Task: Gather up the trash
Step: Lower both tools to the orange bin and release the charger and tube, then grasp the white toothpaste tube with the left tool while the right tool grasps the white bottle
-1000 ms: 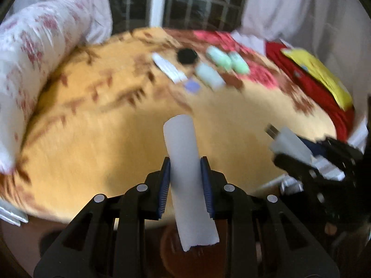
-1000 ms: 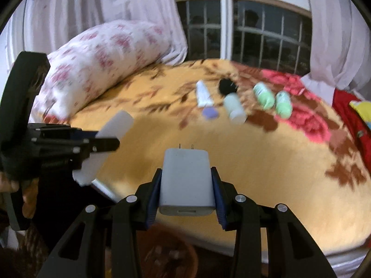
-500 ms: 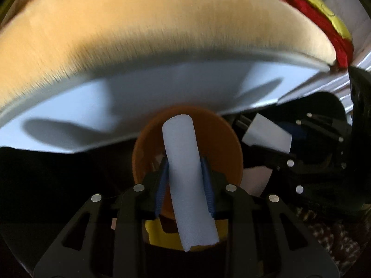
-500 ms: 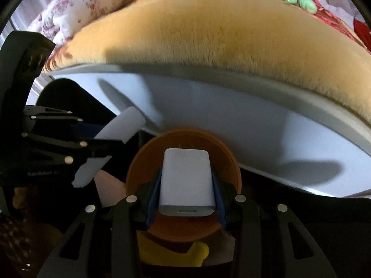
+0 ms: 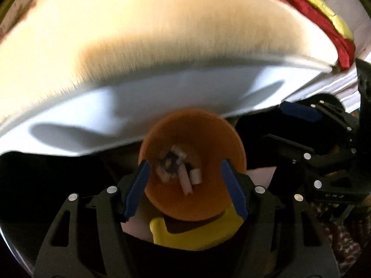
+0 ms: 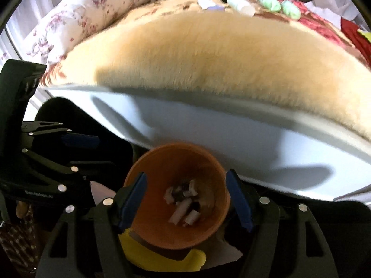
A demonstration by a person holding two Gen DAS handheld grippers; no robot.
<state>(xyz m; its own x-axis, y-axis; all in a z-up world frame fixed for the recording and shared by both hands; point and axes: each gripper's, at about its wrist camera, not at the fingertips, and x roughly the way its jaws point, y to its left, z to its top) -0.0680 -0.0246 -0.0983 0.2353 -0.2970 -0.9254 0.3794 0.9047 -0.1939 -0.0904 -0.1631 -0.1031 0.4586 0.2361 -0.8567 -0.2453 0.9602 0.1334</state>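
An orange bin [image 5: 208,125] stands on the floor beside the bed, with white scraps of trash [image 5: 178,169] at its bottom. It also shows in the right wrist view [image 6: 162,157], with the trash [image 6: 184,202] inside. My left gripper [image 5: 186,186] is open and empty above the bin's mouth. My right gripper [image 6: 185,200] is open and empty above the same bin. Each gripper shows in the other's view, the right one [image 5: 310,134] and the left one [image 6: 55,148].
The bed's tan blanket [image 6: 208,53] and white sheet edge [image 6: 231,134] hang just beyond the bin. Several small items [image 6: 241,4] lie on the far part of the bed, by a floral pillow [image 6: 92,11]. A yellow object [image 5: 197,234] lies under the bin.
Both grippers opened over the bin. The white roll left my left gripper and the white charger left my right gripper. Both views moved slightly over the bin.
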